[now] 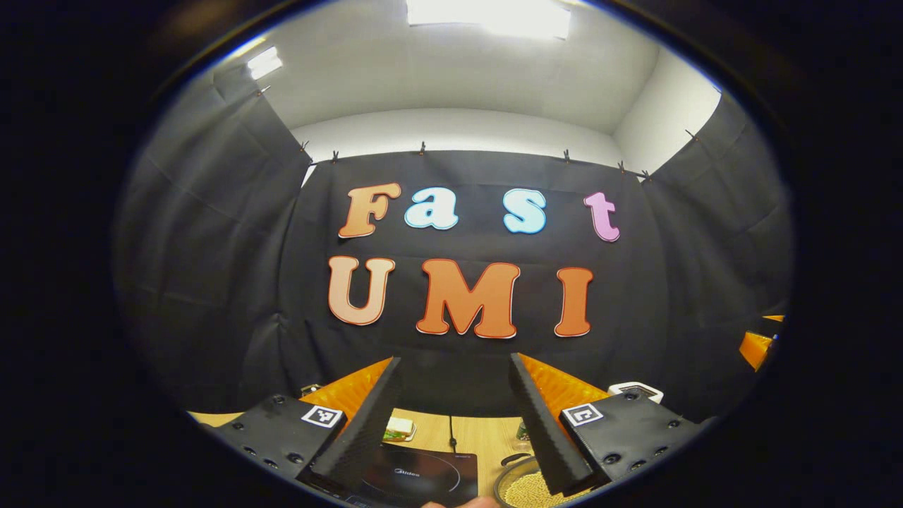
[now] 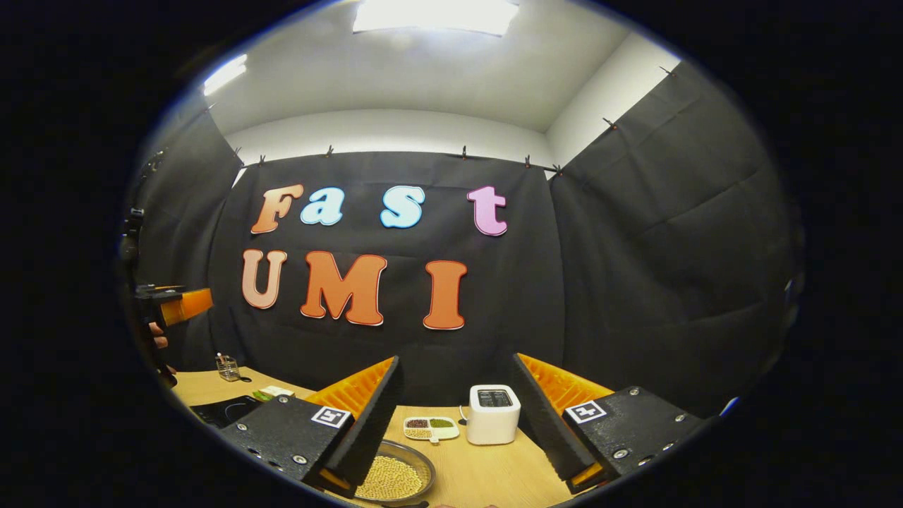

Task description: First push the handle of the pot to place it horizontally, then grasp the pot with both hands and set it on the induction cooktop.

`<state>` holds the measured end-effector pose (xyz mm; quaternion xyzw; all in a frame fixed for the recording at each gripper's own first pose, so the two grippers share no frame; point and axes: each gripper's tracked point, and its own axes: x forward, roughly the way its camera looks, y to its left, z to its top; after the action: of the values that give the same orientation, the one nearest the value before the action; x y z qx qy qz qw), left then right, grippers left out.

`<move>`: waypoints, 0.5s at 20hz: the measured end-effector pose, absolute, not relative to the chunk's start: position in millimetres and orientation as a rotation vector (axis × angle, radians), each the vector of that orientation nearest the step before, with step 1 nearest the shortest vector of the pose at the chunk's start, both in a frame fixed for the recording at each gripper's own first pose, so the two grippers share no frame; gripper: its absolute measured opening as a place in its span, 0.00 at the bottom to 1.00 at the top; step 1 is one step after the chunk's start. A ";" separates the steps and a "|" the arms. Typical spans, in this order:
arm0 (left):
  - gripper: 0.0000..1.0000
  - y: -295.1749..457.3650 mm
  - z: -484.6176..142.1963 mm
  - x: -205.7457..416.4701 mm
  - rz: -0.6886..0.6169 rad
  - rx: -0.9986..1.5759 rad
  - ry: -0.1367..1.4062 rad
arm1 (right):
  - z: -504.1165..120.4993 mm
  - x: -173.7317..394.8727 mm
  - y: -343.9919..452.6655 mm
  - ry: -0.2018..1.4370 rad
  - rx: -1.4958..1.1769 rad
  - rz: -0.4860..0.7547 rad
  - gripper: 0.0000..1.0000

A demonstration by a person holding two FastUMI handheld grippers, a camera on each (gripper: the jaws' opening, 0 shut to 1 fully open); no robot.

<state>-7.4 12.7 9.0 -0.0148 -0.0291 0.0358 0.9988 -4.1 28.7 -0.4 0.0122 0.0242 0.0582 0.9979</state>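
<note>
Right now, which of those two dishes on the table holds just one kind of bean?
The round metal pot, heaped with pale yellow beans. The small white divided dish beside the toaster holds several colours in separate compartments.

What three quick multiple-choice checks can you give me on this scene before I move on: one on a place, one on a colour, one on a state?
1. In the right gripper view, where does the white boxy toaster stand?
A. On the black glass induction cooktop
B. On the light wooden table, between the gripper's two fingers as seen
C. Inside the pot

2. What colour are the small round grains in the shallow round metal pot?
A. Pale yellow
B. Bright blue
C. Black

3. How are the fingers of the left gripper set?
A. Pressed on the pot
B. Closed together
C. Spread apart, holding nothing

Answers:
1 B: the toaster sits on the table beyond the right gripper.
2 A: the pot holds pale yellow beads.
3 C: the cooktop and table show through the gap.
</note>
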 end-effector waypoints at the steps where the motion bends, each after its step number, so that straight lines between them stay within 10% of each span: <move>1: 0.97 14.4 8.2 -7.1 0.078 -0.027 -0.057 | -2.9 -6.1 30.0 0.068 0.033 0.131 0.95; 10: 0.98 21.2 4.9 -12.9 0.087 -0.024 -0.057 | -58.2 -45.7 32.3 0.338 0.090 0.138 0.94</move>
<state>-12.9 21.2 4.9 -0.0119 -0.0285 0.0435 0.9986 -45.7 32.3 -58.2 0.0447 0.1682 0.0686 0.9823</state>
